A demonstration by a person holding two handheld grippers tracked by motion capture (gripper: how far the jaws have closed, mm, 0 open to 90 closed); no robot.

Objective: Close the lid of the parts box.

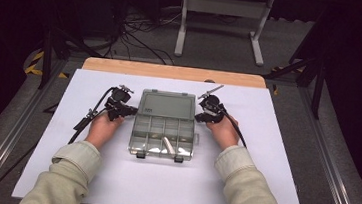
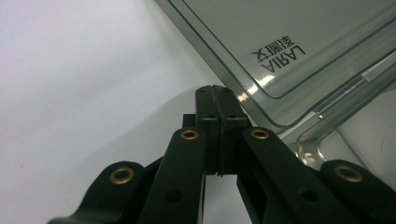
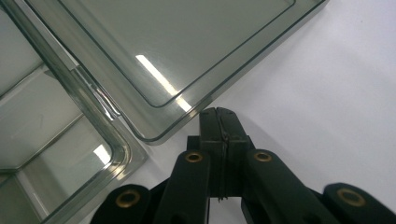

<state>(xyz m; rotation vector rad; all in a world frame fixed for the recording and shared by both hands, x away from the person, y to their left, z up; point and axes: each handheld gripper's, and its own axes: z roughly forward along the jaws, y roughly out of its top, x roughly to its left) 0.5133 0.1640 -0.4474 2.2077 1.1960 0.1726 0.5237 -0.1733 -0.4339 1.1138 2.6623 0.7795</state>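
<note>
We hold our left gripper [image 1: 127, 110] and right gripper [image 1: 199, 116], each with jaws pressed together and empty, beside the open clear organizer box [image 1: 163, 124] on the white worktop [image 1: 161, 185].

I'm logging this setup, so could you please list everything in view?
box: one, clear grey plastic, mid-sheet, compartments showing
lid: one, clear grey, open, lying flat beyond the box
tube: one, whitish, in a near compartment of the box
latches: two, dark, on the box's near edge
sheet: one, white, covering the table
table: one, wood edge showing beyond the sheet
frame: one, white, on the floor behind
cables: several, black, on the floor behind
left claw: one, black, shut, at the lid's left edge
right claw: one, black, shut, at the lid's right edge
</note>
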